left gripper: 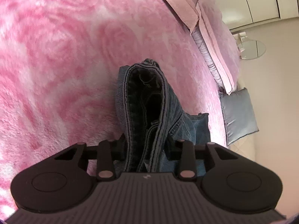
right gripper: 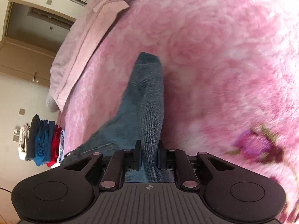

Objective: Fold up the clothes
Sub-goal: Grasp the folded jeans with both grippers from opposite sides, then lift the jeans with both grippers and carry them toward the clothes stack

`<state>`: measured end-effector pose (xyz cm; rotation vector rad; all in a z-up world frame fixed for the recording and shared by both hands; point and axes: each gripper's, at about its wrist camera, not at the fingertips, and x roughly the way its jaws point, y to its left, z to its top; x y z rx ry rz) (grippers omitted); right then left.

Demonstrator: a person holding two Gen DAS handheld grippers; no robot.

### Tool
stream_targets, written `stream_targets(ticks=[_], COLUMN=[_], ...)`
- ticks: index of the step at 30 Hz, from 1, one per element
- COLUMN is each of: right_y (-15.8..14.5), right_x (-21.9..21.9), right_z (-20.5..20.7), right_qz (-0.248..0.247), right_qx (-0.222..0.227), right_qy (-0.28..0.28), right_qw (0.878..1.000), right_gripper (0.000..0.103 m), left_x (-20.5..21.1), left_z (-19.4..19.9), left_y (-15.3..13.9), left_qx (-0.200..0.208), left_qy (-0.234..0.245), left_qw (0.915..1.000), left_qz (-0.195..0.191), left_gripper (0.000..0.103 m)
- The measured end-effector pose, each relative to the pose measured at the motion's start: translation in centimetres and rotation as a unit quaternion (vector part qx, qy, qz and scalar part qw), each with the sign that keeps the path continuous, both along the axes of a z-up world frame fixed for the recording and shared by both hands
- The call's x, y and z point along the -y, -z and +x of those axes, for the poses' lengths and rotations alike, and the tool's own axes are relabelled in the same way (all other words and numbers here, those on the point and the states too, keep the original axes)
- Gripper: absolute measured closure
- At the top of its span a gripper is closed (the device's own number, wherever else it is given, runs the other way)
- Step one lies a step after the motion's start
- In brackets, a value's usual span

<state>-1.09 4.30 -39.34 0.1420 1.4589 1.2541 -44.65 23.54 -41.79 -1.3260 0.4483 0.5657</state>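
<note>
Denim filled the middle of both wrist views: a pair of blue jeans (left gripper: 147,100) was held up over a fluffy pink blanket (left gripper: 56,56) spread across a bed. The left claw (left gripper: 147,141) was closed on a bunched edge of the jeans, where stitched seams and the dark inside of the cloth faced the camera; more denim hung down to its right, reaching the blanket. The right claw (right gripper: 149,151) was clamped on a narrow fold of the same jeans (right gripper: 147,97), its two fingers pressing the cloth from either side, and the fold ran away from the camera to a squared-off end. To the left of that fold a wider part of the jeans with a stitched pocket line spread out low over the blanket (right gripper: 224,56).

In the left view a paler pink sheet (left gripper: 177,5) lay along the far edge of the bed, with a grey cushion (left gripper: 237,115) at the bed's side and a small round glass table (left gripper: 252,49) on the floor beyond. In the right view a pink quilt (right gripper: 82,43) lay folded back at the top left, and a stack of folded clothes (right gripper: 41,140) in white, dark, blue and red sat at the bed's edge. A purple flower print (right gripper: 259,147) showed, blurred, on the blanket at the lower right.
</note>
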Motion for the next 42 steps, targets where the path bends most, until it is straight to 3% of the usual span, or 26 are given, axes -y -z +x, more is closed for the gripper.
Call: stream_targets(ticks=[4,5,6,7,8,11,12,15,18,23,28,35,42], right_y=[-1.7,-1.5,-1.1,-0.5,0.4,1.0,1.1,1.2,0.5,-4.0,-8.9,-17.1,-23.4], right_x=[-0.3,-0.4,-0.5,-0.5,-0.3,-0.1,-0.1,0.0,0.5,-0.3,-1.6,-8.3,-17.7], right_z=[-0.7,-0.8,-0.9,-1.0,-1.1,-1.4,-1.5,-1.9,-2.4,-4.9,-7.6,-14.5,-26.2], right_qz=[0.003,-0.011,-0.024,-0.034,-0.039,-0.033,-0.029,-0.016,-0.002,0.015,0.031,0.075,0.131], right_qx=[-0.013,-0.008,0.002,0.011,0.02,0.016,0.012,0.0,-0.015,-0.042,-0.068,-0.092,-0.105], right_qy=[-0.035,-0.051,-0.065,-0.077,-0.086,-0.078,-0.072,-0.056,-0.038,-0.032,-0.032,-0.094,-0.149], right_qw=[0.999,0.999,0.998,0.996,0.995,0.996,0.997,0.998,0.999,0.999,0.997,0.988,0.975], right_gripper=[0.089,0.082,0.066,0.04,0.037,0.042,0.07,0.088,0.09,0.091,0.091,0.091,0.091], left_x=[0.2,0.1,-0.1,-0.2,-0.3,-0.5,-0.4,0.0,0.1,0.0,0.0,-1.8,-8.8], left_z=[-1.0,-1.1,-1.0,-1.0,-1.0,-1.0,-1.2,-1.4,-1.5,-3.2,-8.1,-17.9,-31.1], left_y=[-1.2,-0.9,-0.2,0.4,1.0,2.3,2.3,1.7,0.1,-3.9,-10.7,-20.4,-26.9], left_qx=[-0.007,-0.018,-0.023,-0.02,-0.015,0.002,0.007,0.013,0.013,0.011,0.01,0.021,0.041], left_qy=[0.007,0.013,0.012,0.007,0.0,-0.007,-0.011,-0.016,-0.014,-0.028,-0.069,-0.146,-0.185], left_qw=[1.0,0.9998,0.9996,0.9996,0.9996,0.9996,0.9995,0.9995,0.9997,0.9995,0.9974,0.9871,0.9755], left_qz=[0.001,-0.001,-0.009,-0.017,-0.022,-0.029,-0.029,-0.024,-0.015,-0.002,0.016,0.063,0.112], left_gripper=[0.071,0.07,0.067,0.064,0.063,0.062,0.065,0.072,0.075,0.076,0.076,0.076,0.076])
